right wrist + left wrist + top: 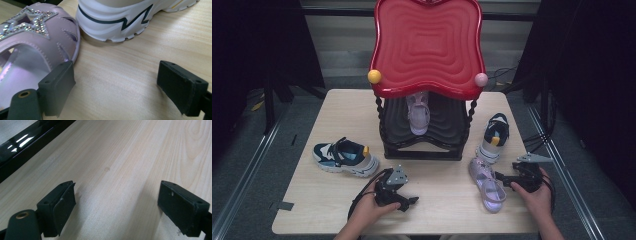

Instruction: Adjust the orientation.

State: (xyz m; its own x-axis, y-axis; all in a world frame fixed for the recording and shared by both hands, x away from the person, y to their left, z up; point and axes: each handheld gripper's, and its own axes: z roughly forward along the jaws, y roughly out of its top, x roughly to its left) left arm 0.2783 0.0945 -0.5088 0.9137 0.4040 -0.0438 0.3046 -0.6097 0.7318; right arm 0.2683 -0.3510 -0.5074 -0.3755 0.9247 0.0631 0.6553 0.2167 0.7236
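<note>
On the tabletop [437, 200], the right claw [116, 85] is sitting released beside the purple sandal [487, 185]; it probably needs shifting over the sandal's sidewall. Left claw [409, 202] is resting released too.

The high view looks down from the near edge of the table [437, 210]. Both gripper views skim its wood closely; the right shares the lilac sandal [30, 47] [487, 185].

Black tool [408, 201], grey three-cornered plate [399, 175]
</note>
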